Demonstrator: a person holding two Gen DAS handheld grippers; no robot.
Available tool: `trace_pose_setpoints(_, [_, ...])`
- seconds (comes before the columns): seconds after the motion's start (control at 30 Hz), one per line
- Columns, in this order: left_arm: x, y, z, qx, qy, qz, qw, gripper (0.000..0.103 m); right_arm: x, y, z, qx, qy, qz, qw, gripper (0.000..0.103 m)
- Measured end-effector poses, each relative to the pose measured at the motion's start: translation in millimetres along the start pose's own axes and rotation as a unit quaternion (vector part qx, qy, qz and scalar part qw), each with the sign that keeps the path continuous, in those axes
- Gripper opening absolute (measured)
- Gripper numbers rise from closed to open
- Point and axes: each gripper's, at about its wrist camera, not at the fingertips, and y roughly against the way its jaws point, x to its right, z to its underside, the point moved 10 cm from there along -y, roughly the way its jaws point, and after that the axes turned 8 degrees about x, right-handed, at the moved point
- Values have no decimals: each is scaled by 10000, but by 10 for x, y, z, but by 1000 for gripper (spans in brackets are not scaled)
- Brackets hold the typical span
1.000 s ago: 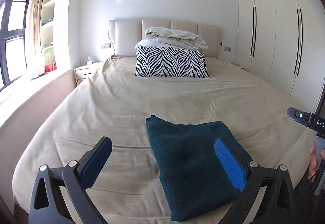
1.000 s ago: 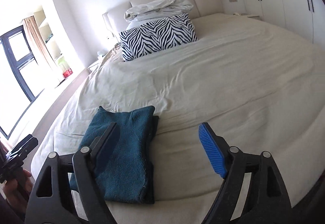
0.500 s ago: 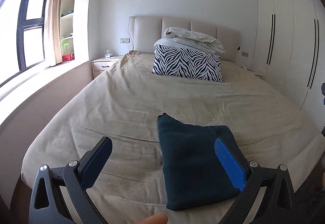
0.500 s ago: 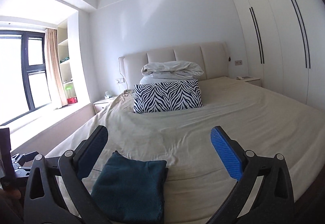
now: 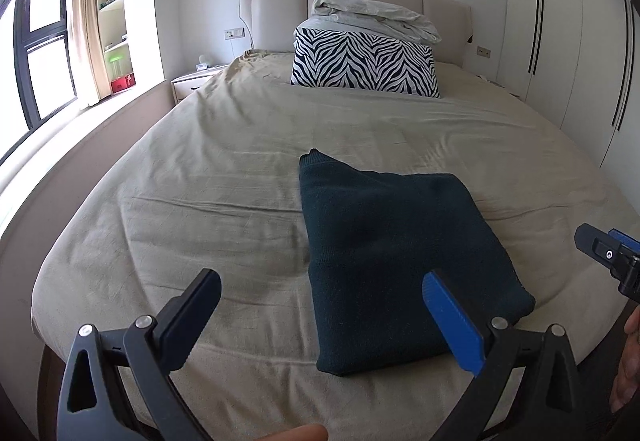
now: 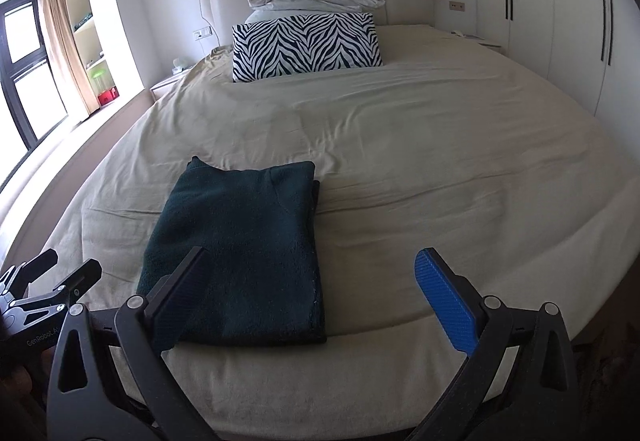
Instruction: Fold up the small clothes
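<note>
Neatly folded, the sweater (image 5: 392,265) lies near the bed's (image 6: 440,169) foot edge, bare sheet stretching wide on both sides. Left gripper (image 5: 328,317) and right gripper (image 6: 316,293) hover spread, grasping nothing.

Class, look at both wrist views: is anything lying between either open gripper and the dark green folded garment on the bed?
Nothing visible does. Only bare sheet separates the left gripper and right gripper from the garment.
</note>
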Motion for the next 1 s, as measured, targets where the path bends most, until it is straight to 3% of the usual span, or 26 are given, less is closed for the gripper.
trace_pose_setpoints(0.47, [-119, -203, 212, -290, 112, -117, 9994, 103, -106, -335, 361, -455, 284, 41, 9986, 103])
trace_pose_setpoints(1.0, [-131, -291, 330, -408, 134, -141, 9990, 103, -219, -425, 513, -689, 388, 37, 9969, 103])
